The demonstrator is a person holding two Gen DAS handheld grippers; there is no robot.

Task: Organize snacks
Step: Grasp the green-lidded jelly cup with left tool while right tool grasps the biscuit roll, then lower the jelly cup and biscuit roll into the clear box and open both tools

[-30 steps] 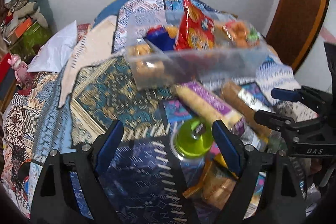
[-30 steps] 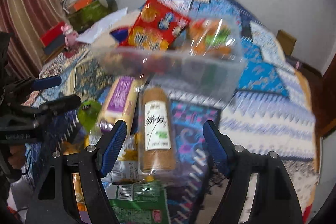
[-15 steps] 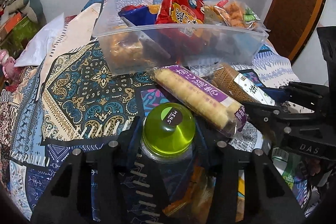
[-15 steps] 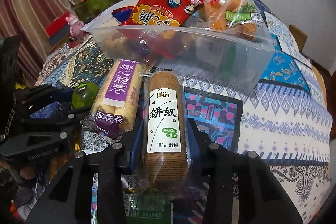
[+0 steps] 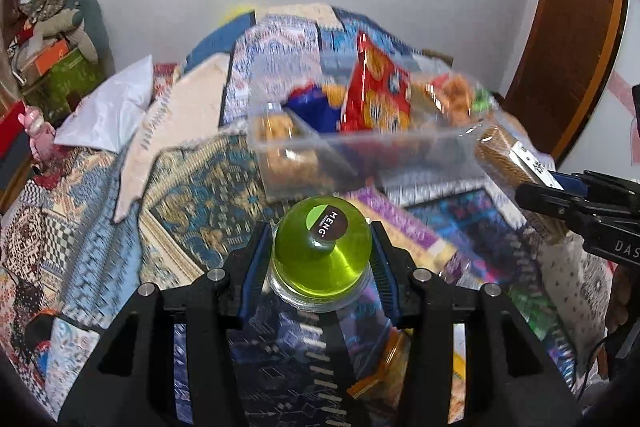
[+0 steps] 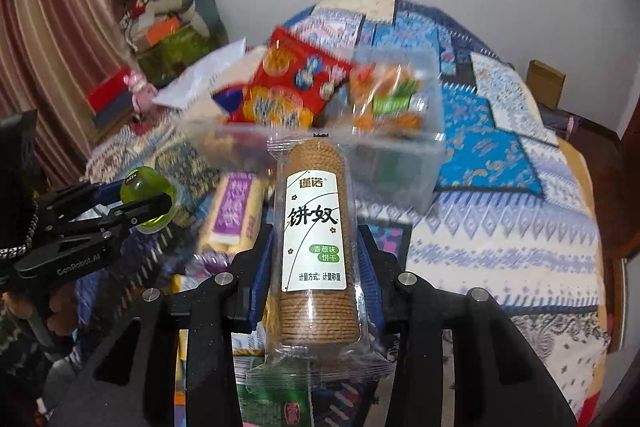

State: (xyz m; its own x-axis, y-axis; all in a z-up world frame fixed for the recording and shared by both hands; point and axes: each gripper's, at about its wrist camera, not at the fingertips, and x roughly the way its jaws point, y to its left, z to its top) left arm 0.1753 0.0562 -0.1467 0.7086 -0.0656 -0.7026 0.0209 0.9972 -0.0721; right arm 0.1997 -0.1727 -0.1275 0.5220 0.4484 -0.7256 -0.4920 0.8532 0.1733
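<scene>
My left gripper (image 5: 320, 259) is shut on a green jelly cup (image 5: 320, 251) with a brown "MENG" sticker and holds it above the bedspread; the cup also shows in the right wrist view (image 6: 150, 197). My right gripper (image 6: 316, 259) is shut on a brown cracker roll (image 6: 314, 243) with a white label, lifted off the bed; the roll also shows in the left wrist view (image 5: 508, 155). A clear plastic bin (image 5: 360, 155) ahead holds a red snack bag (image 5: 378, 95), a blue pack and orange snacks. The bin also shows in the right wrist view (image 6: 400, 163).
A purple-labelled wafer pack (image 6: 236, 211) lies on the patterned bedspread (image 5: 192, 187) in front of the bin. More snack packs lie near the bed's front edge (image 6: 292, 403). A white pillow (image 5: 108, 107) and piled clutter (image 5: 52, 59) sit at the left. A wooden door (image 5: 576, 27) stands at the right.
Both grippers closed from open, the left on the jelly cup and the right on the cracker roll. Both have since lifted their items up and back from the bin.
</scene>
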